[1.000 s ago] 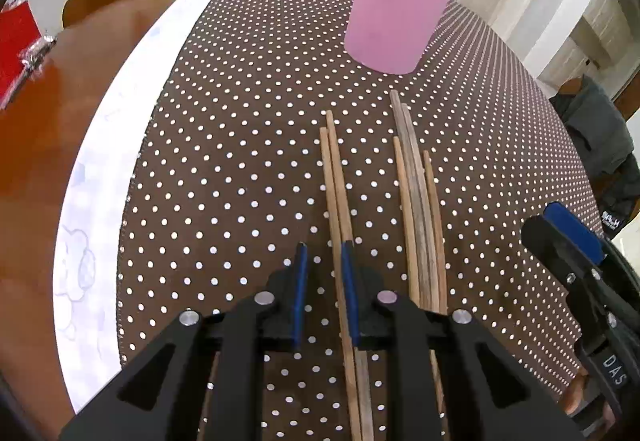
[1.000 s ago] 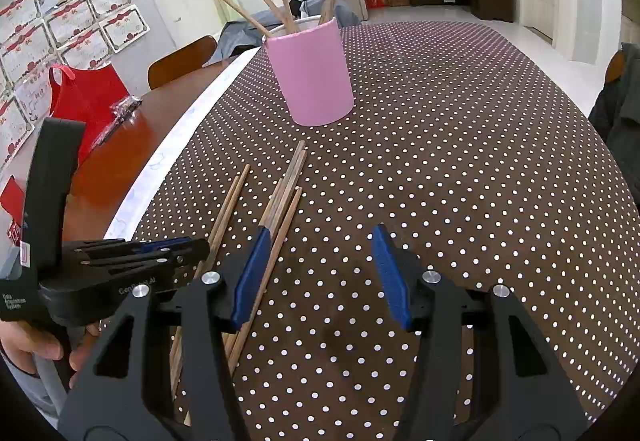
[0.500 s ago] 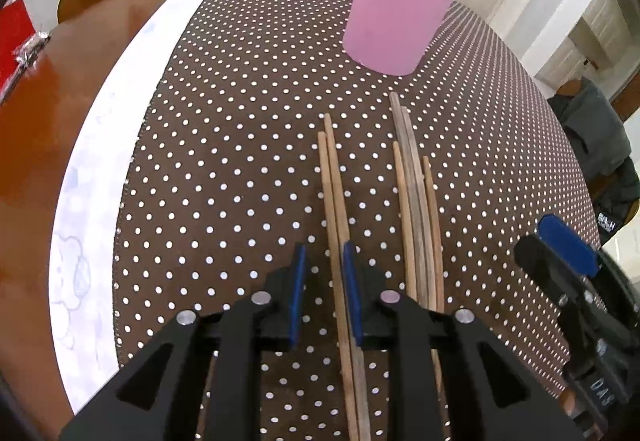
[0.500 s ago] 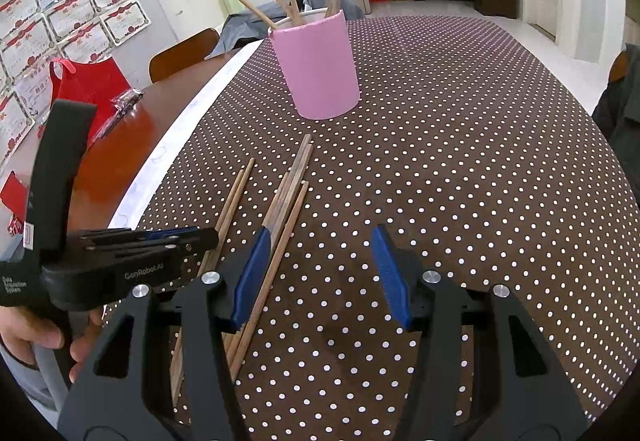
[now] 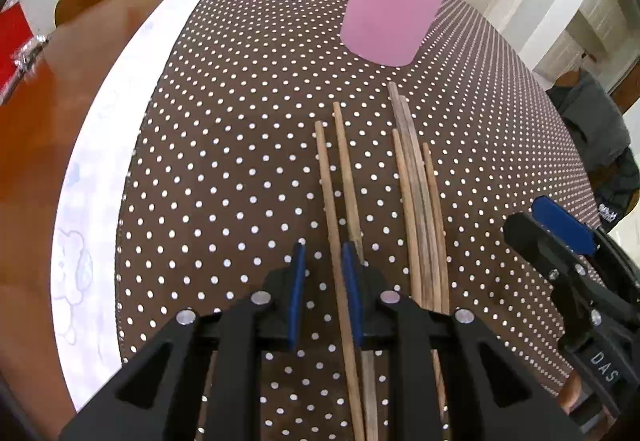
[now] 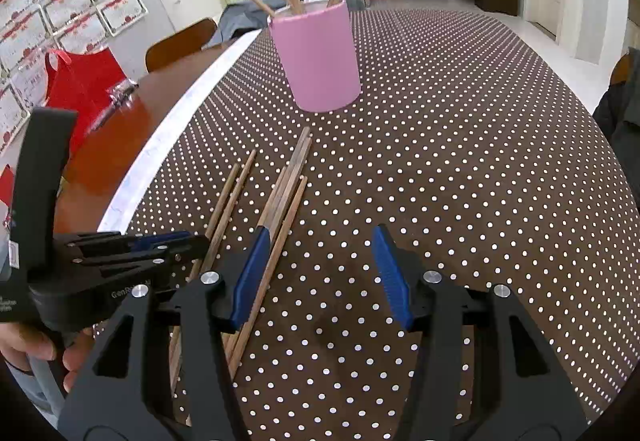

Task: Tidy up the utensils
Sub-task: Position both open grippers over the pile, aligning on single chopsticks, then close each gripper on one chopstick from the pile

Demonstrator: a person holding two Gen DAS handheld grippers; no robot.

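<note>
Left gripper: jaws narrow, straddling left chopstick, not visibly clamped. Chopstick long axis runs toward pink cup. Right gripper: released, empty, farther.

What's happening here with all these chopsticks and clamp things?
A person holds a two-finger gripper in each hand and is tidying chopsticks into the pink cup, which already holds several. The left gripper is down over a pair of loose chopsticks on the dotted tablecloth, one between its narrow jaws, not lifted. The right gripper hangs open beside another bundle.
</note>
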